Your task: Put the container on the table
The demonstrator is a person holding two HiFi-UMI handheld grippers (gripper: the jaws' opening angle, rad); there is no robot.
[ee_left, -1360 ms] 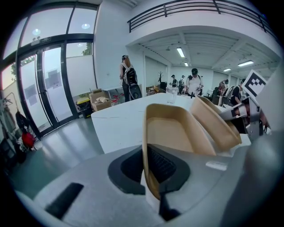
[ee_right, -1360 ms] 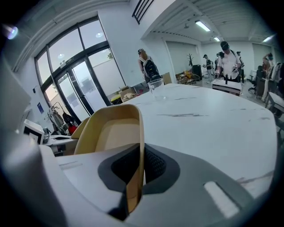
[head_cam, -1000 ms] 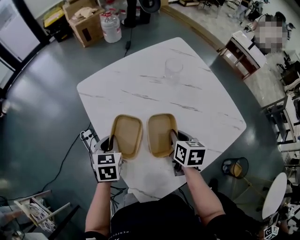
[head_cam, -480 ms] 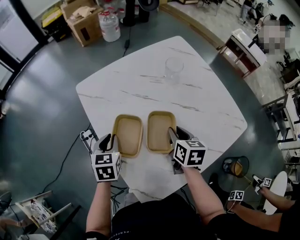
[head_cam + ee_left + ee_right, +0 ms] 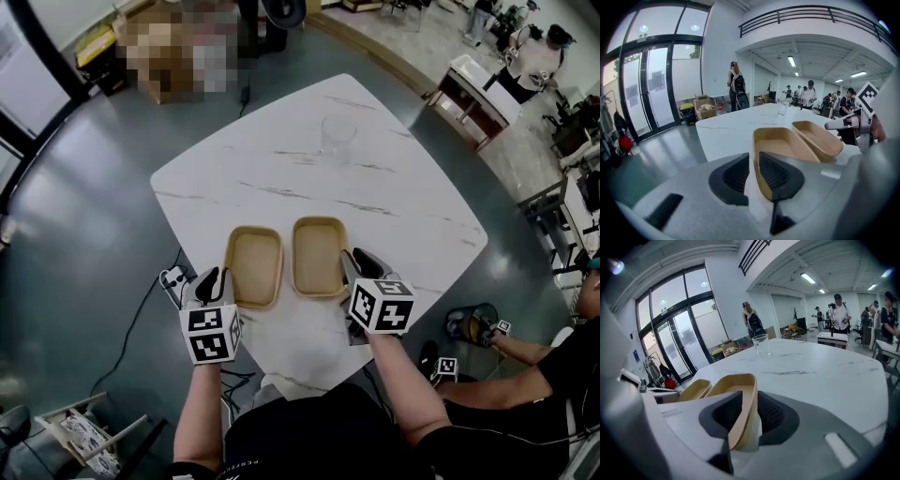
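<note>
A shallow tan fibre container (image 5: pixel 318 256) and its twin (image 5: pixel 254 266) lay flat, side by side, at the centre of the white marble table (image 5: pixel 281 169). The right gripper (image 5: pixel 349 261) clenched the container's near rim. The left gripper (image 5: pixel 214 277) had its jaws slightly apart around the twin's rim. I judge any motion should be kept level, so that nothing slides. Both forearms reached forward from the lower edge, parallel.

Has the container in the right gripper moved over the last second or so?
Yes. The right container has dropped from a steep tilt to lie nearly flat on the table. The right gripper is shut on its near rim.
</note>
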